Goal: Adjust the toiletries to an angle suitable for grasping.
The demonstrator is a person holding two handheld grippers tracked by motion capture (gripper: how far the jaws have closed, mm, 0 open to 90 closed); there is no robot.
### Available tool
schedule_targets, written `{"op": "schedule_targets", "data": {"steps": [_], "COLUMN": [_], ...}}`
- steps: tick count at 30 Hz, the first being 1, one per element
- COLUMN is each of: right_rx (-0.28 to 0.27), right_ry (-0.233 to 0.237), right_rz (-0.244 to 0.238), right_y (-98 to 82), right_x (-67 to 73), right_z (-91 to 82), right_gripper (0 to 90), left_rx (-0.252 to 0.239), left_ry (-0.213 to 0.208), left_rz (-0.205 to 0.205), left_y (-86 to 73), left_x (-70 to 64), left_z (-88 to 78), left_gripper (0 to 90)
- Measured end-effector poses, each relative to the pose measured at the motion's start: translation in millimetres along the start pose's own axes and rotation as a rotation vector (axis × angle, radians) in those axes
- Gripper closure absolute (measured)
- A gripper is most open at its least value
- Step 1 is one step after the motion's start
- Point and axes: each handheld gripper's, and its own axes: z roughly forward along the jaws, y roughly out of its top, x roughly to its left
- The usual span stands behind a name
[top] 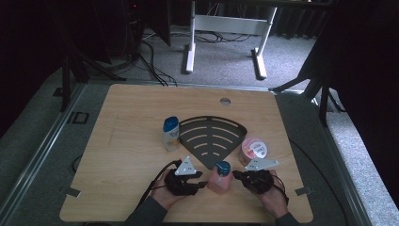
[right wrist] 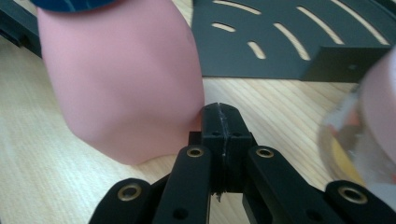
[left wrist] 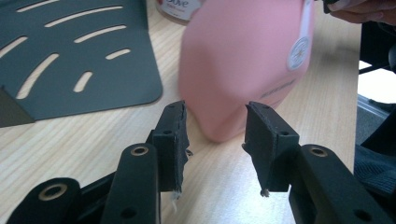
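One pink bottle (top: pixel 219 178), one white bottle (top: pixel 171 133), one pink tub (top: pixel 254 149), one black corner shelf (top: pixel 211 134), two hand-held grippers.

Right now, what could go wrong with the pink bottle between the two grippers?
The pink bottle looks tilted, and the left gripper is open in front of it, so it may tip over. The right gripper, shut, touches its side and could push it. If it falls, it may hit the black rack or the pink jar.

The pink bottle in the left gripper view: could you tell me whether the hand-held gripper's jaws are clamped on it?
No, the left hand-held gripper stands open, with the pink bottle beyond its pads.
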Motion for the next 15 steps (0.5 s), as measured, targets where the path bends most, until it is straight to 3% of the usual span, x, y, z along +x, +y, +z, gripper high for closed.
{"op": "schedule_targets", "data": {"steps": [8,15], "right_rx": [0.005,0.001], "right_ry": [0.038,0.066], "right_rz": [-0.014,-0.023], "right_y": [5.8,13.1], "right_x": [8.4,14.0], "right_z": [6.9,16.3], "right_gripper": [90.0,90.0], "left_rx": [0.006,-0.001], "left_ry": [0.028,0.067], "left_rz": [0.009,-0.021], "left_y": [-4.9,-11.5], "left_x": [-1.1,8.0], "left_z": [-7.7,-18.1], "left_gripper": [59.1,62.8]}}
